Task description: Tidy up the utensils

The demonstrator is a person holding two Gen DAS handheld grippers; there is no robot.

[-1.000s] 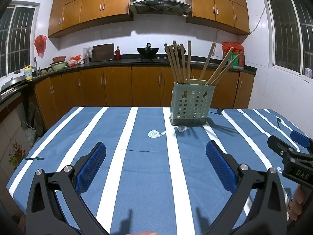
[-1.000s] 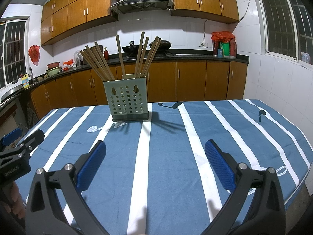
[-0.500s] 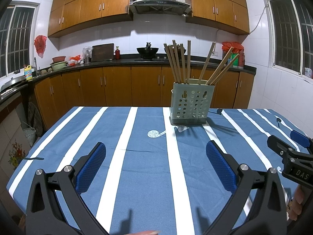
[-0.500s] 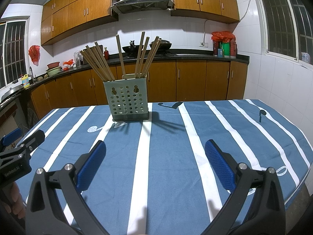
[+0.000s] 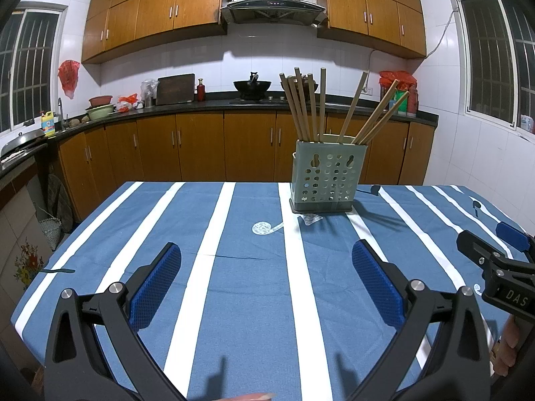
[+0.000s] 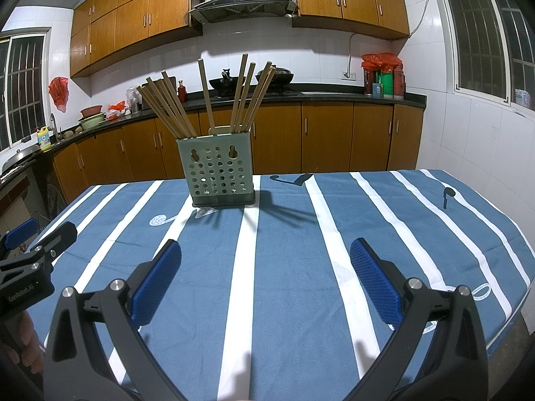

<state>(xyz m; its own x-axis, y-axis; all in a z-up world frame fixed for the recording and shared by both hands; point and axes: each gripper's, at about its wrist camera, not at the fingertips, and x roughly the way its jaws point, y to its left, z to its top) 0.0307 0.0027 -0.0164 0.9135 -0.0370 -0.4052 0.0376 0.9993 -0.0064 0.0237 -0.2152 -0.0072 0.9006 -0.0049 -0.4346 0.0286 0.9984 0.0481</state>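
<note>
A pale green perforated utensil holder stands upright at the far side of the table and holds several wooden chopsticks that fan out of its top. It also shows in the right wrist view, with the chopsticks. My left gripper is open and empty, low over the near part of the table, well short of the holder. My right gripper is open and empty too, at the same distance. Each gripper shows at the edge of the other's view.
The table carries a blue cloth with white stripes; its right edge drops off close to my right gripper. Kitchen cabinets and a counter with pots and bottles run behind the table.
</note>
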